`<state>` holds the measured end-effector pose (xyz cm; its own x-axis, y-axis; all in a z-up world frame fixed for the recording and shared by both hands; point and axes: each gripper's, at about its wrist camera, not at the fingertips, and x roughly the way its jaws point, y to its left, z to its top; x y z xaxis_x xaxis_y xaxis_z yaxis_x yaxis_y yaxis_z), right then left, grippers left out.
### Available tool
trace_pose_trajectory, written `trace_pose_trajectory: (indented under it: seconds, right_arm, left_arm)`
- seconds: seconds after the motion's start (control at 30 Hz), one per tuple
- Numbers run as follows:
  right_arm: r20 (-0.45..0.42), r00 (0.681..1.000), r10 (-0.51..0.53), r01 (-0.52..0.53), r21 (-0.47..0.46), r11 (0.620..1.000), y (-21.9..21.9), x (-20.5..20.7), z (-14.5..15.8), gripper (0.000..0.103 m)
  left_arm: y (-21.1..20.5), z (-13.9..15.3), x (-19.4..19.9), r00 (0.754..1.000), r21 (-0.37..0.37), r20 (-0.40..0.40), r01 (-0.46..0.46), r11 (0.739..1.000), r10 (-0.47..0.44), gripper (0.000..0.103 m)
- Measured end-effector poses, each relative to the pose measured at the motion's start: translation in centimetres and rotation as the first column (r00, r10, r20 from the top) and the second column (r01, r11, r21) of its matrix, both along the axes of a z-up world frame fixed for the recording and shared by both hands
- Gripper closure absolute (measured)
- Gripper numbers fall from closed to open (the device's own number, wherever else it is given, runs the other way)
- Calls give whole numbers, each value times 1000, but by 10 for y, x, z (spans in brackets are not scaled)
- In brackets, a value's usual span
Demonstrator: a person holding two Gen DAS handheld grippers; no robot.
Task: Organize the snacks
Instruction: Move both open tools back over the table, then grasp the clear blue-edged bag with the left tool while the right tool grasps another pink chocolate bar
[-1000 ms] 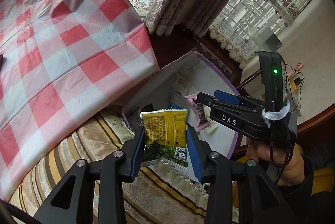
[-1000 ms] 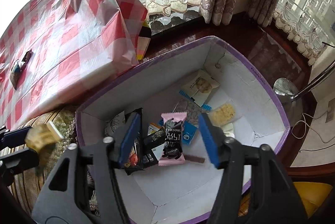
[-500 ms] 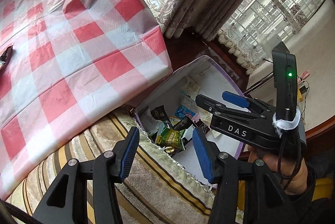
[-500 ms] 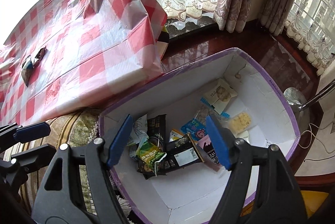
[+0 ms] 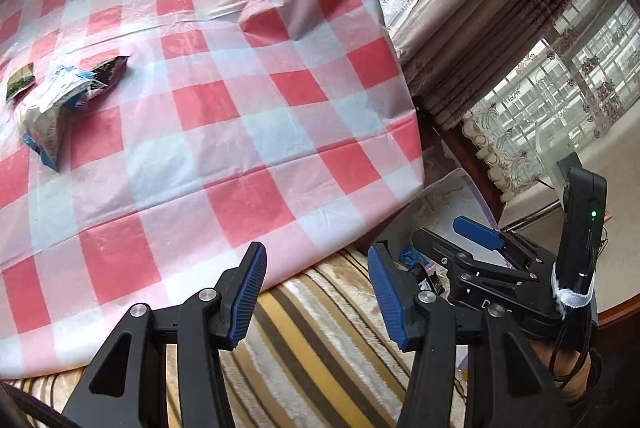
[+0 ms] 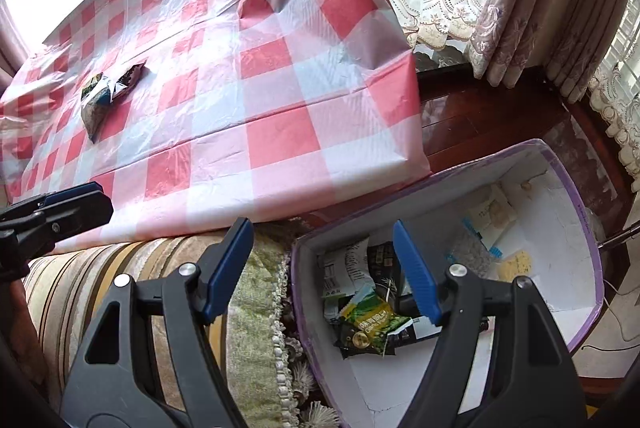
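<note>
The yellow-green foil snack packet (image 6: pixel 370 320) now lies dropped in the purple-rimmed white cardboard box (image 6: pixel 582 228), both the left gripper (image 5: pixel 316 282) and right gripper (image 6: pixel 324 268) spread empty, swinging back toward the packets (image 5: pixel 60 100) left on the red-checked tablecloth (image 5: pixel 240 108)

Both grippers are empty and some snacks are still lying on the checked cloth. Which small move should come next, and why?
Probably carry the left gripper across the checked cloth toward the snack packets at its far left. Its jaws stand open with nothing between them, the box already holds several packets, and those few remain outside it.
</note>
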<state>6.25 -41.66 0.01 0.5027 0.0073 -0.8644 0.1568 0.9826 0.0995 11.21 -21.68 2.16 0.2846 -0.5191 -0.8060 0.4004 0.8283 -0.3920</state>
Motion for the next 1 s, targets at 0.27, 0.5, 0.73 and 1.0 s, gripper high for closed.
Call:
trace_pose_trajectory:
  seconds: [0.27,0.5,0.73,1.0]
  right_arm:
    - [2,997,81,-81,1,997,35,30,4,28]
    - [14,991,130,-130,-3,992,61,59,11,26]
    - [19,986,165,-165,-4,986,84,90,13,25]
    - [11,986,168,-168,6,986,102,120,8,25]
  left_arm:
    - [89,15,50,985,18,86,-154,988,152,49]
    - [147,20,104,963,44,161,-227,973,217,42]
    - [145,3,141,971,128,212,-141,982,112,41]
    - [137,-30,162,986,175,167,-47,984,18,41]
